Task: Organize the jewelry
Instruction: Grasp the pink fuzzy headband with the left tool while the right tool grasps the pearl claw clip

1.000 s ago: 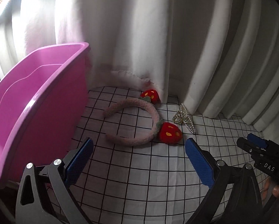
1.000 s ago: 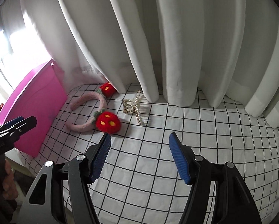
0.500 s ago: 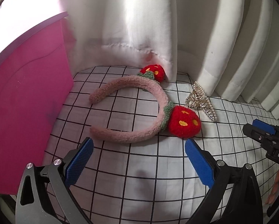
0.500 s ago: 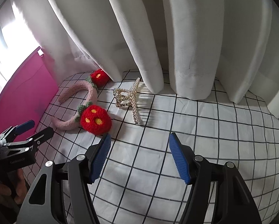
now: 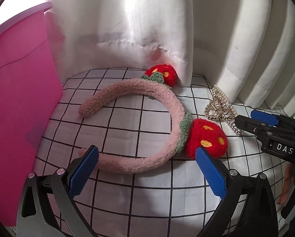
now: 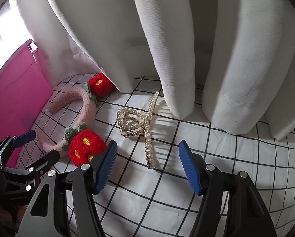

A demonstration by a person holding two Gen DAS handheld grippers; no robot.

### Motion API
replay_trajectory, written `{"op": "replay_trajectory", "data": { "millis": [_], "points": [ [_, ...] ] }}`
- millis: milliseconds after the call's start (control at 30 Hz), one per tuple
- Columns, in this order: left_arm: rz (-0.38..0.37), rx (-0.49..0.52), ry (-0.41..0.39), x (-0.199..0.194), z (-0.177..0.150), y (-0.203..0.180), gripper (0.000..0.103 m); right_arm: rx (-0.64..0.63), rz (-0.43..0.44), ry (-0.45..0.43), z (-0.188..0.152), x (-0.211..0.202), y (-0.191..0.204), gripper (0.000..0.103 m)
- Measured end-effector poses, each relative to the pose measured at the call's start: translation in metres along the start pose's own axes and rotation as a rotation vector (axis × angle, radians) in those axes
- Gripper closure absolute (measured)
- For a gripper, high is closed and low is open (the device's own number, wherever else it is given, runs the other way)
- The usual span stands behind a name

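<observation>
- On the checked cloth (image 5: 127,201), close to its far edge where the white curtain (image 5: 127,29) hangs down, lies a headband (image 5: 167,102): a fuzzy pink arc with a red strawberry pom on a green leaf collar at two places along it.
- One strawberry (image 5: 208,138) sits on the near bend of the arc, dotted with yellow; the other strawberry (image 5: 163,75) touches the curtain hem at the far edge.
- Just beside the headband, toward the cloth's right side in the left wrist view, lies a hair claw (image 6: 141,122) of gold metal set with pearls, tilted on its teeth, its long pearl row running toward the near edge.
- At the cloth's left edge stands a pink bin (image 5: 19,98), its wall upright beside the headband's open ends.
- Left gripper (image 5: 145,169): jaws spread wide, nothing pressed between the blue pads; the near run of the headband lies between and just past the tips, and the near strawberry sits at the right pad's tip.
- Right gripper (image 6: 147,167): jaws apart and empty; the near end of the claw's pearl row lies between the pads, and the near strawberry is just outside the left pad.
- Whether either gripper touches the cloth cannot be told.
</observation>
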State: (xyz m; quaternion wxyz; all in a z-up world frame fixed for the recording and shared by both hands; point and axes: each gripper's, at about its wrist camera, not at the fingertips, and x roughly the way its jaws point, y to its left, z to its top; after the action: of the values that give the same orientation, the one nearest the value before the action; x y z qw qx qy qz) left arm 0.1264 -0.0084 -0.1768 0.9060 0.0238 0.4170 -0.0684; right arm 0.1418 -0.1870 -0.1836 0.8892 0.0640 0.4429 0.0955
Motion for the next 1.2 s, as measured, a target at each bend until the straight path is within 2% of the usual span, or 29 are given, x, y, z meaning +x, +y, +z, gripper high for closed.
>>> {"op": "replay_trajectory", "data": {
  "millis": [367, 667, 967, 1200],
  "points": [
    [-0.015, -0.001, 0.002, 0.019, 0.000, 0.000, 0.006, -0.018, -0.001, 0.017, 0.014, 0.027, 0.012, 0.041],
    [-0.062, -0.014, 0.028, 0.036, 0.003, 0.004, 0.006, -0.016, -0.042, 0.048, 0.023, 0.050, 0.014, 0.041],
    [-0.092, -0.026, 0.020, 0.045, 0.003, 0.003, 0.006, -0.014, -0.040, 0.028, 0.022, 0.053, 0.010, 0.041],
    [-0.104, 0.007, -0.001, 0.045, 0.002, -0.001, 0.006, -0.020, -0.037, 0.002, 0.022, 0.054, 0.008, 0.041]
  ]
}}
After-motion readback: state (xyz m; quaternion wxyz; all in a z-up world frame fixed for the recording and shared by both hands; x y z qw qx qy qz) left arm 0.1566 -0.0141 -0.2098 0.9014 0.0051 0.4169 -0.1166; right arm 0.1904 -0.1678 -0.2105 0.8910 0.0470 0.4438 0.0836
